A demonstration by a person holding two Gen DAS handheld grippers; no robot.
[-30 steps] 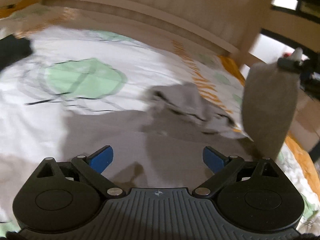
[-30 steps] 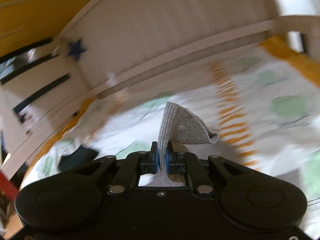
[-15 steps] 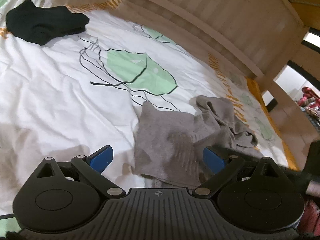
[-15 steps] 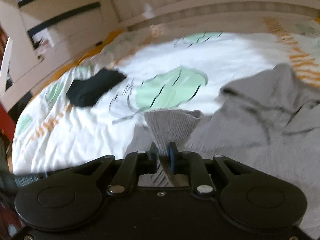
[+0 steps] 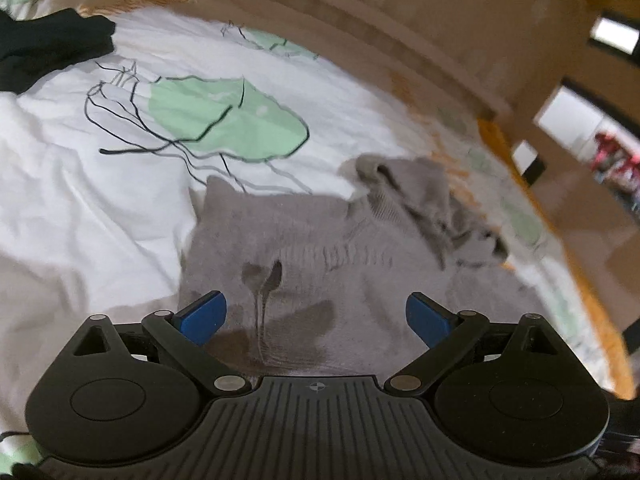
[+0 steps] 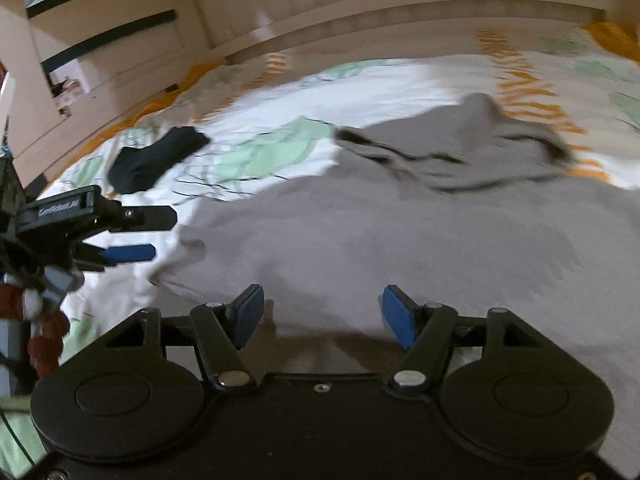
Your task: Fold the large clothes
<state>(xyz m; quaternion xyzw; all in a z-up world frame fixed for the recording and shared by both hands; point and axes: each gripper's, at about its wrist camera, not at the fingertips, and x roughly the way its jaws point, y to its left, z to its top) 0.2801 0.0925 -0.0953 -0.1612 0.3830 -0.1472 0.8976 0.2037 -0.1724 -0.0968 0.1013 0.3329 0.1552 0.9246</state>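
Note:
A grey knitted garment point(image 5: 320, 248) lies spread on the bed, its far end bunched into a crumpled heap point(image 5: 432, 208). The left gripper point(image 5: 316, 316) hovers just above its near part, open, nothing between the blue pads. In the right wrist view the same grey garment point(image 6: 400, 240) fills the middle. My right gripper point(image 6: 322, 314) is low over it with its jaws opening; the cloth lies below the pads, not pinched. The left gripper point(image 6: 132, 236) shows at the left edge of that view, open over the white cover beside the garment's edge.
The bed cover point(image 5: 80, 200) is white with green leaf prints and orange stripes. A black garment point(image 5: 48, 52) lies at the far left; in the right wrist view the black garment point(image 6: 156, 158) is left of centre. A pale wooden headboard point(image 5: 400, 8) runs behind. Shelving point(image 6: 80, 40) stands at the left.
The right gripper came down with the grey cloth pinched in it, then opened and let it drop onto the bed. The left gripper stayed open and shifted nearer the garment.

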